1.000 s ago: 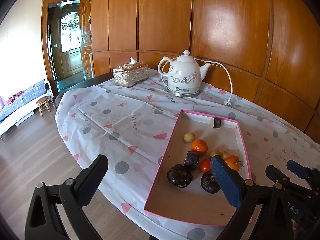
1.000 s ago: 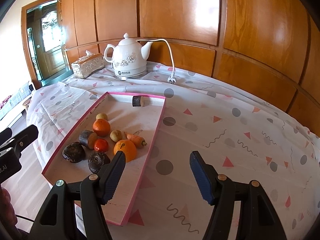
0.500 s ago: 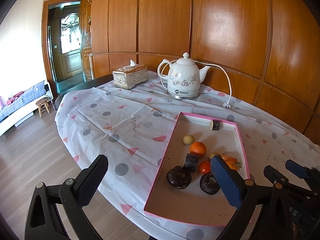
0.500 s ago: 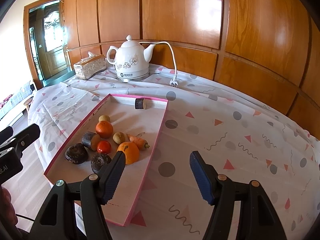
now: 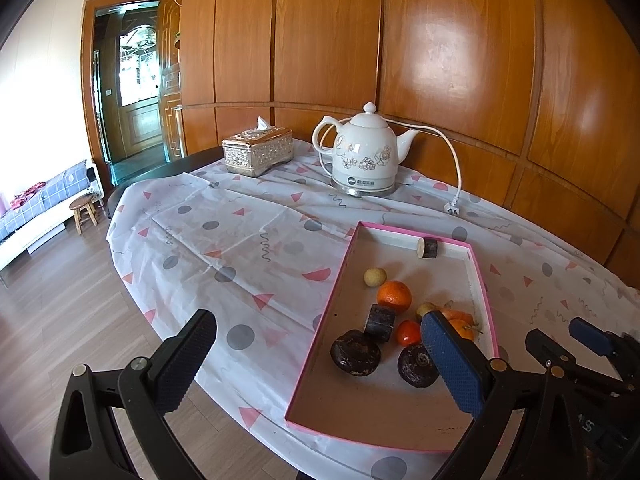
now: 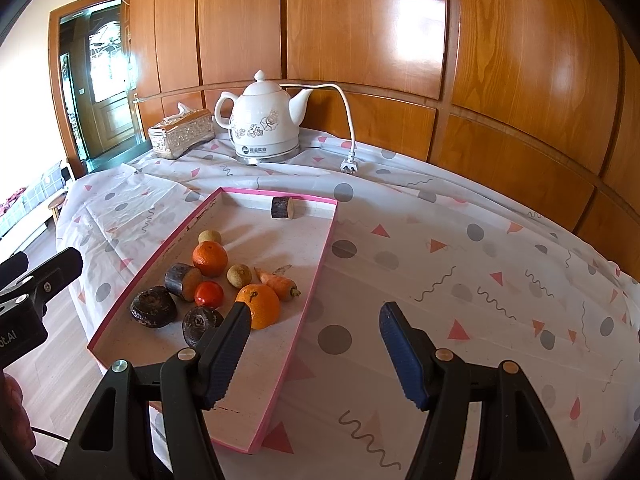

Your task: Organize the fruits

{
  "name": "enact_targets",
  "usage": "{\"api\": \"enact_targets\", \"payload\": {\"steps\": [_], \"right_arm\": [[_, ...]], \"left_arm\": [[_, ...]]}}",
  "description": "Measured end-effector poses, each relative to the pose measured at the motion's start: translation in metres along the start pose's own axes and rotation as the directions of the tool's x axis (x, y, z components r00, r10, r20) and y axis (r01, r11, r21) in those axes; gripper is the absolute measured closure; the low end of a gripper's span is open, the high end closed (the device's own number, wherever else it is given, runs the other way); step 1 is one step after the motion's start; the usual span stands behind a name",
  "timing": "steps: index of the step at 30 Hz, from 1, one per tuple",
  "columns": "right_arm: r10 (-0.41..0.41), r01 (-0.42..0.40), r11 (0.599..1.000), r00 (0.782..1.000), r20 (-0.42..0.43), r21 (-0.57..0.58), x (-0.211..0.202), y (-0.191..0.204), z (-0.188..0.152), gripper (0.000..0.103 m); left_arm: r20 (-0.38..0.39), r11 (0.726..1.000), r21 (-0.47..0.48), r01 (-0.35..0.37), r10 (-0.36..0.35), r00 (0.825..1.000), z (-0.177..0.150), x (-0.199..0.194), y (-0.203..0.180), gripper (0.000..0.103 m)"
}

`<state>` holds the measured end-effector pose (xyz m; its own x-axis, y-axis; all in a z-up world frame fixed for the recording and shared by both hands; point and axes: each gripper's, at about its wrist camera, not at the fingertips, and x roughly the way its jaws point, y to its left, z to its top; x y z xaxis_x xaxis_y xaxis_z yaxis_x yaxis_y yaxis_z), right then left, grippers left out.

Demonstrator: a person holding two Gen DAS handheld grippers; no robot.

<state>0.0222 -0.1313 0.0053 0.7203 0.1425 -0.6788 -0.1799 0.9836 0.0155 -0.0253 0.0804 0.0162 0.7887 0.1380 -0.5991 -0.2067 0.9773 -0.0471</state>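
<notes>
fruit tray [image 6: 320, 264] beyond left of open right tongs [image 6: 314, 344]

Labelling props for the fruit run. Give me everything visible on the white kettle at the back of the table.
The kettle is glossy white, ceramic-looking, with grey flower prints, a loop handle, a curved spout and a knobbed lid that is on. It stands upright on a round metal-looking base on the patterned tablecloth, beside the tissue box, apart from the pink tray. Its white cord loops to a plug lying loose on the cloth.
</notes>
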Motion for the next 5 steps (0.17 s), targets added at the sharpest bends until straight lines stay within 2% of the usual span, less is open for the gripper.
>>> {"api": "enact_targets", "payload": {"steps": [5], "right_arm": [[0.006,-0.006,1.000,1.000,0.000,0.004,0.0005,-0.0013,-0.0006,0.035]], "left_arm": [[-0.004,1.000,0.003,0.005,-0.005,1.000,-0.0012,0.0013,-0.0008,0.001]]}}
